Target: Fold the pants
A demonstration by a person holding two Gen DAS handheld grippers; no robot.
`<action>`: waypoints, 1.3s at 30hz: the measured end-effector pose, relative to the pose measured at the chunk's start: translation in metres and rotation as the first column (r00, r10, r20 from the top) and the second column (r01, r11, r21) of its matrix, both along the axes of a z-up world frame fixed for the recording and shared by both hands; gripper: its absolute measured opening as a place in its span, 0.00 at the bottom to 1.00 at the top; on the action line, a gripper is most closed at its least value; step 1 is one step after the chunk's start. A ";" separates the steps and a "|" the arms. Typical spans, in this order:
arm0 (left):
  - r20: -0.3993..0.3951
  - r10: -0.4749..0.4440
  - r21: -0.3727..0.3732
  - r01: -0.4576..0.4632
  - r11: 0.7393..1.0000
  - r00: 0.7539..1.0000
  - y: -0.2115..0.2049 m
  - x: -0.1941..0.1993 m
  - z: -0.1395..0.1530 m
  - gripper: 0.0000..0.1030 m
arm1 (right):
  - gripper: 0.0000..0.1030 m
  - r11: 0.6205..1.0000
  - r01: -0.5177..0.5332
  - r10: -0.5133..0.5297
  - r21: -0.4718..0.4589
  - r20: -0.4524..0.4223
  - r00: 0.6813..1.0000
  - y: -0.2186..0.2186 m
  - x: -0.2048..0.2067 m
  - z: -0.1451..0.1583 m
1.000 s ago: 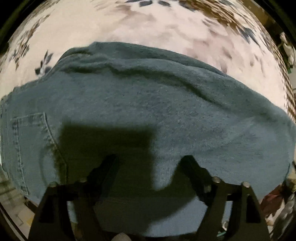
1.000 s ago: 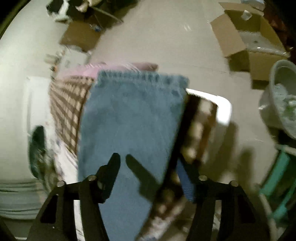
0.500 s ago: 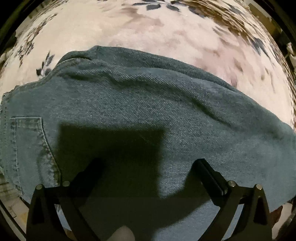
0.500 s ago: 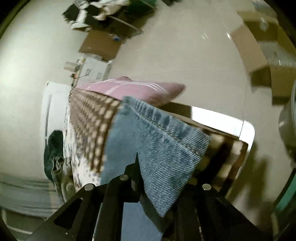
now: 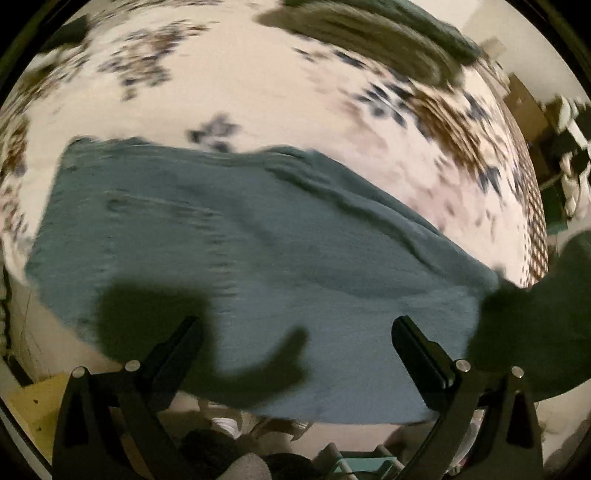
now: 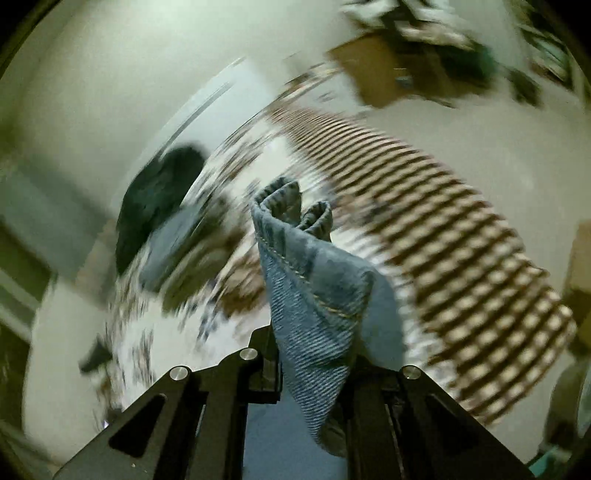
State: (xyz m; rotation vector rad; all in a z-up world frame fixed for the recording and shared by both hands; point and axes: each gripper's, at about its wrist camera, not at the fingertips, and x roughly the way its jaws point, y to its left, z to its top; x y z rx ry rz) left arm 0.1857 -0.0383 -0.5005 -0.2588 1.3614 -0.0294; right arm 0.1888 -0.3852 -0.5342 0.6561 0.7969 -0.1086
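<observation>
since half a second ago the left claw [image 5: 295, 332] has drawn back from the pants [image 5: 258, 258], so more of the flowered bedspread [image 5: 277, 81] shows above them, and the right claw [image 6: 314, 354] has swung round, its background now streaked with blur.

left wrist view: the left claw is spread wide, its two fingers at 7 and 5 o'clock with nothing between them. the blue denim pants lie flat across the middle of the frame on the bedspread, their near edge hanging off the bed toward 6 o'clock. the claw's shadow falls on the cloth at 7 o'clock. a dark shape [image 5: 546, 325] sits at 4 o'clock over the far end of the pants; too blurred to tell what it is. a dark garment [image 5: 369, 26] lies at 12 o'clock.

right wrist view: the right claw is pinching a hemmed end of the pants [image 6: 310, 280], the denim bunched and standing up between its fingers from 6 o'clock to the centre. behind it the bed's brown checked border [image 6: 461, 251] runs from 1 to 4 o'clock. a dark heap [image 6: 159, 199] lies at 9 o'clock and a cardboard box [image 6: 384, 70] at 1 o'clock.
</observation>
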 end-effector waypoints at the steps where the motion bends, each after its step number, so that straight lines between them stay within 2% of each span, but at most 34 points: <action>1: 0.004 0.016 0.001 -0.016 1.000 1.000 0.008 -0.008 0.001 1.00 | 0.10 0.997 -0.068 0.068 -0.020 -0.016 0.998 0.032 0.011 -0.007; 3: 0.009 0.065 0.014 -0.065 0.998 0.998 0.032 -0.017 0.001 1.00 | 0.10 0.983 -0.175 0.172 -0.062 -0.052 0.984 0.084 0.023 -0.022; 5: 0.005 0.106 0.027 -0.106 0.994 0.994 0.043 0.002 -0.009 1.00 | 0.10 0.953 -0.282 0.272 -0.113 -0.102 0.957 0.139 0.032 -0.044; 8: -0.016 0.173 0.042 -0.172 0.984 0.985 0.082 -0.009 -0.020 1.00 | 0.10 0.885 -0.426 0.392 -0.190 -0.191 0.900 0.214 0.037 -0.089; 11: -0.034 0.225 0.064 -0.222 0.973 0.974 0.118 -0.021 -0.028 1.00 | 0.10 0.815 -0.514 0.447 -0.269 -0.273 0.852 0.265 0.035 -0.128; 15: -0.036 0.274 0.090 -0.270 0.959 0.961 0.152 -0.034 -0.033 1.00 | 0.11 0.763 -0.557 0.437 -0.328 -0.374 0.818 0.294 0.034 -0.163; 18: -0.037 0.325 0.090 -0.320 0.943 0.945 0.174 -0.043 -0.036 1.00 | 0.21 0.733 -0.593 0.440 -0.332 -0.434 0.786 0.308 0.033 -0.167; 19: -0.038 0.340 0.090 -0.336 0.937 0.939 0.181 -0.046 -0.036 1.00 | 0.32 0.722 -0.617 0.467 -0.313 -0.438 0.768 0.313 0.032 -0.168; 20: -0.043 0.350 0.101 -0.345 0.933 0.936 0.186 -0.047 -0.037 1.00 | 0.36 0.703 -0.648 0.499 -0.293 -0.447 0.742 0.319 0.028 -0.167; 22: -0.047 0.381 0.103 -0.375 0.921 0.923 0.197 -0.051 -0.039 1.00 | 0.42 0.643 -0.714 0.552 -0.277 -0.478 0.683 0.332 0.017 -0.169; 24: -0.054 0.411 0.098 -0.405 0.909 0.910 0.208 -0.053 -0.042 1.00 | 0.46 0.618 -0.749 0.583 -0.239 -0.499 0.641 0.332 0.010 -0.170; 25: -0.054 0.422 0.091 -0.416 0.905 0.905 0.211 -0.054 -0.043 1.00 | 0.46 0.624 -0.753 0.593 -0.210 -0.500 0.631 0.329 0.007 -0.168; 27: -0.054 0.438 0.077 -0.433 0.898 0.898 0.215 -0.054 -0.044 1.00 | 0.46 0.676 -0.724 0.594 -0.137 -0.480 0.645 0.314 0.007 -0.162; 29: -0.048 0.456 0.054 -0.453 0.890 0.889 0.219 -0.054 -0.047 1.00 | 0.47 0.746 -0.663 0.568 -0.068 -0.453 0.687 0.292 0.011 -0.152; 32: -0.045 0.515 -0.006 -0.516 0.857 0.856 0.229 -0.054 -0.055 1.00 | 0.47 0.808 -0.587 0.513 -0.050 -0.431 0.743 0.267 0.017 -0.142; 34: -0.037 0.574 -0.043 -0.575 0.817 0.818 0.240 -0.053 -0.062 1.00 | 0.47 0.834 -0.549 0.477 -0.058 -0.425 0.769 0.257 0.019 -0.140; 36: -0.041 0.618 -0.104 -0.618 0.779 0.785 0.251 -0.050 -0.070 0.98 | 0.47 0.850 -0.523 0.451 -0.058 -0.432 0.781 0.252 0.018 -0.142; 38: -0.033 0.640 -0.158 -0.636 0.755 0.768 0.257 -0.044 -0.074 0.86 | 0.47 0.860 -0.508 0.441 -0.045 -0.437 0.784 0.250 0.022 -0.144; 39: -0.021 0.642 -0.179 -0.635 0.752 0.766 0.259 -0.041 -0.076 0.82 | 0.47 0.862 -0.505 0.441 -0.035 -0.437 0.784 0.252 0.025 -0.143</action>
